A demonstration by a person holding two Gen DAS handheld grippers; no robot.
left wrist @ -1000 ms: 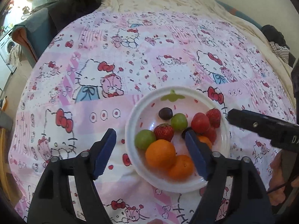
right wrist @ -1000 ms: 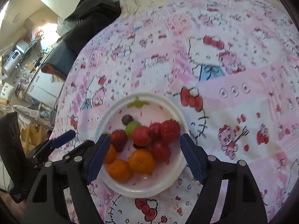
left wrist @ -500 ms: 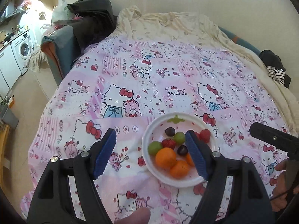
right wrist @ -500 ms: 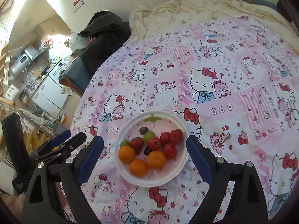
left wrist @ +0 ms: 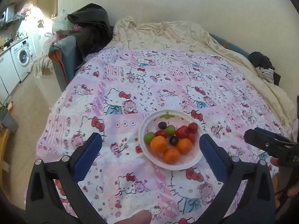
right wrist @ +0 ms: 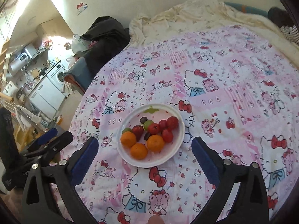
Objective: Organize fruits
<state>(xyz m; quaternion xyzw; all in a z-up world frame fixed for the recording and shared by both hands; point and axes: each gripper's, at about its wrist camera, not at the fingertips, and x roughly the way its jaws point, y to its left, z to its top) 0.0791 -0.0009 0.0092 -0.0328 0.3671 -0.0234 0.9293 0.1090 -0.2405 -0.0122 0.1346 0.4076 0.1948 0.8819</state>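
Left wrist: left tool (left wrist: 150,145) agape above plate (left wrist: 194,163).

A bed (left wrist: 168,78) (pink cartoon-cat cover) carries one white plate (left wrist: 188,165) of fruit

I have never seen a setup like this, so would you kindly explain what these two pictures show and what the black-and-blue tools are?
No robot here: a person holds a handheld gripper in each hand, each carrying a fisheye camera looking along its fingers. One picture comes from the left gripper, the other from the right gripper. Both are open and hold nothing. Ahead, on the pink cartoon-cat bedspread, sits a round white plate with three oranges, red strawberries, green grapes and dark grapes.
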